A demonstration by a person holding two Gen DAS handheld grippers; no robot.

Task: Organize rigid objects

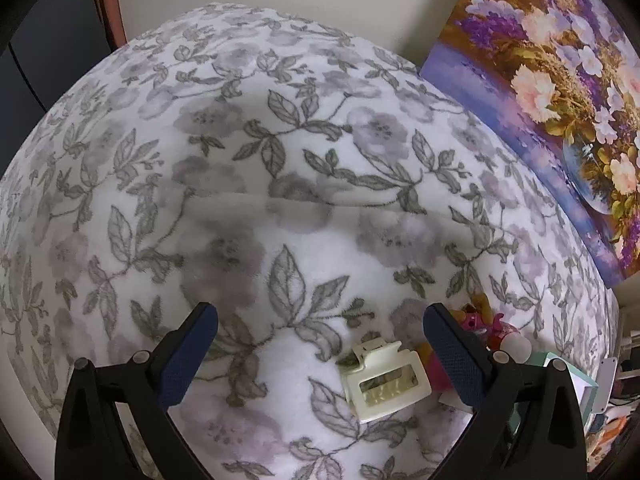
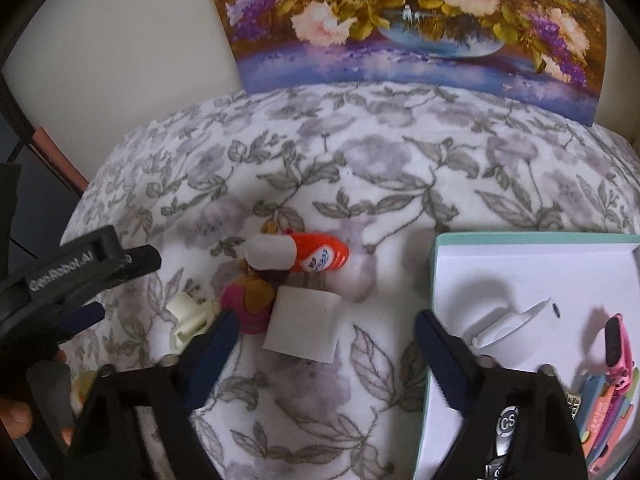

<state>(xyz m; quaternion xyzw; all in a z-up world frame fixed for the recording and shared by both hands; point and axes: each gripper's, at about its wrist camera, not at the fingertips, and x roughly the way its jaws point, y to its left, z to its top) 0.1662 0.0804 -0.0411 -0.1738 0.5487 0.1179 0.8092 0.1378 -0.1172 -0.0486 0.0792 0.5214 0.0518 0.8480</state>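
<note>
Both the left gripper (image 1: pixel 320 334) and the right gripper (image 2: pixel 326 334) hung with jaws apart and empty above the floral fleece blanket (image 1: pixel 280 152). The cream plastic hair claw clip (image 1: pixel 382 382) lay beside the orange capsule toy (image 2: pixel 298 255), near the mint-rimmed white tray (image 2: pixel 520 240). On soft fleece, a closing pad could nudge the clip aside.

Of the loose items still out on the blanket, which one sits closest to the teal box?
The white card, lying flat between the open right gripper fingers. The orange capsule toy, pink-and-yellow toy and cream hair clip all lie farther from the teal box.
</note>
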